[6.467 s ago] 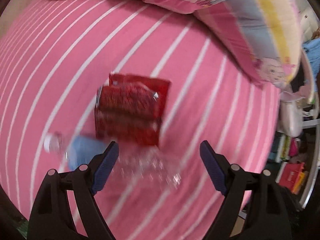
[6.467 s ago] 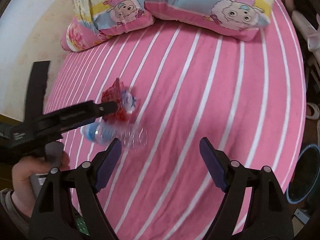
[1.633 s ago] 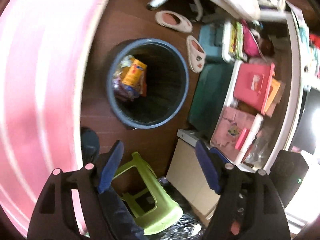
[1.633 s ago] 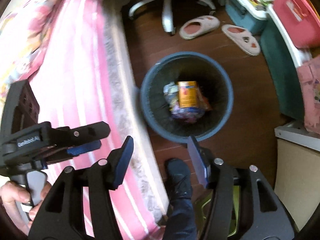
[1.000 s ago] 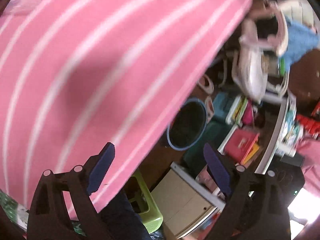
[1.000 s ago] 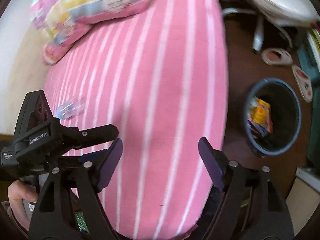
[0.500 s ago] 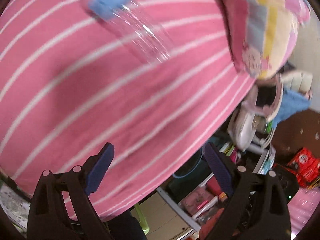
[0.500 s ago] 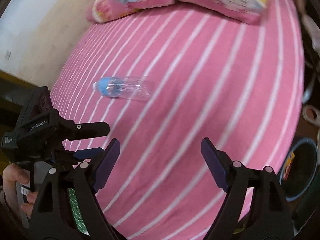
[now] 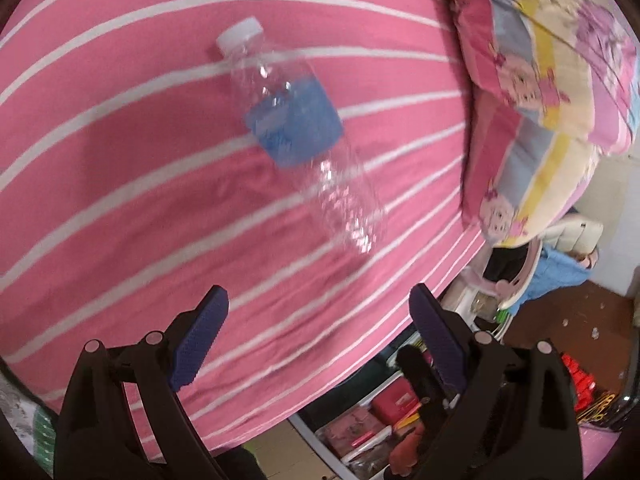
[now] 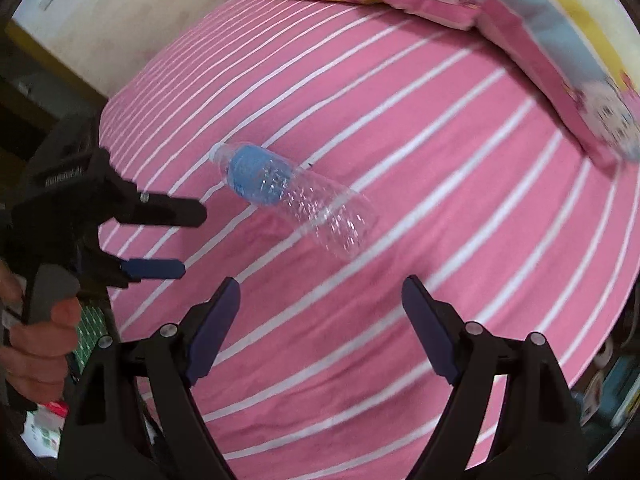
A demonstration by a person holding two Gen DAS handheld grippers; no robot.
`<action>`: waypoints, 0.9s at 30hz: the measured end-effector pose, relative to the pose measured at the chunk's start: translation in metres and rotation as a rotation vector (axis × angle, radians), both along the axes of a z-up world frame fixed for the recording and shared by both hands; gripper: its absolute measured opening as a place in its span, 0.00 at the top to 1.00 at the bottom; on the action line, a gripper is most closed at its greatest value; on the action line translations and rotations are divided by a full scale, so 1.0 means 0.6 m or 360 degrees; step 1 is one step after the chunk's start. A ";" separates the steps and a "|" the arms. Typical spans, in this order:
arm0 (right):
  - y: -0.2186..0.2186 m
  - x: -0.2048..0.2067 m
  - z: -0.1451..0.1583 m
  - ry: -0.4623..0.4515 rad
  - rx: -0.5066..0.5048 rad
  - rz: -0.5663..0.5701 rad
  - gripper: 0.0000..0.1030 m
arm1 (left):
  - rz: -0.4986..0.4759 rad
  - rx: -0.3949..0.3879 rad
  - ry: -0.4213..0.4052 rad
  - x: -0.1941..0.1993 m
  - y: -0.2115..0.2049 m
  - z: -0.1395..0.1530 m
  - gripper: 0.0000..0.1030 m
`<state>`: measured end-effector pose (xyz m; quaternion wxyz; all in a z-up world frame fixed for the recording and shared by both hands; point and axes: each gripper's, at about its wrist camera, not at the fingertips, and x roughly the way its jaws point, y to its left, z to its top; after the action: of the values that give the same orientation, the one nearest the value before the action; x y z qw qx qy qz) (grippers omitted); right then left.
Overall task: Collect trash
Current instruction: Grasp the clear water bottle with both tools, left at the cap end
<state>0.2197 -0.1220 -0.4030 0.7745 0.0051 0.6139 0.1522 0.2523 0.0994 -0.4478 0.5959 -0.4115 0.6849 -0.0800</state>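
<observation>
Striped pink bedsheet (image 10: 420, 128) w/ ribbed clear plastic bottle (image 10: 296, 200); both tongs released, empty.

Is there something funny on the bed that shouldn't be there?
Yes. An empty plastic bottle with a blue label lies on its side in the middle of the pink striped bed, cap on. That's trash, not bedding. Both grippers, left gripper and right gripper, have open jaws and hold nothing.

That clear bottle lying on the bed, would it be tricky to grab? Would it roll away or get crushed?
The plastic bottle looks empty, so it is probably very light. It lies on its side on the soft pink bedspread, so a nudge might roll it, though the fabric should slow it. Its thin ribbed walls would likely dent under a hard squeeze.
</observation>
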 end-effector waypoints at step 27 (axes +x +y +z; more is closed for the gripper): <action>0.100 0.096 -0.217 0.0401 0.0030 0.0354 0.33 | -0.0157 0.0089 0.0102 0.136 -0.026 -0.171 0.39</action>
<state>0.2772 -0.0618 -0.5329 0.6697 -0.0367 0.7015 0.2409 0.3342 0.0838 -0.5506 0.5804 -0.3627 0.7251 -0.0769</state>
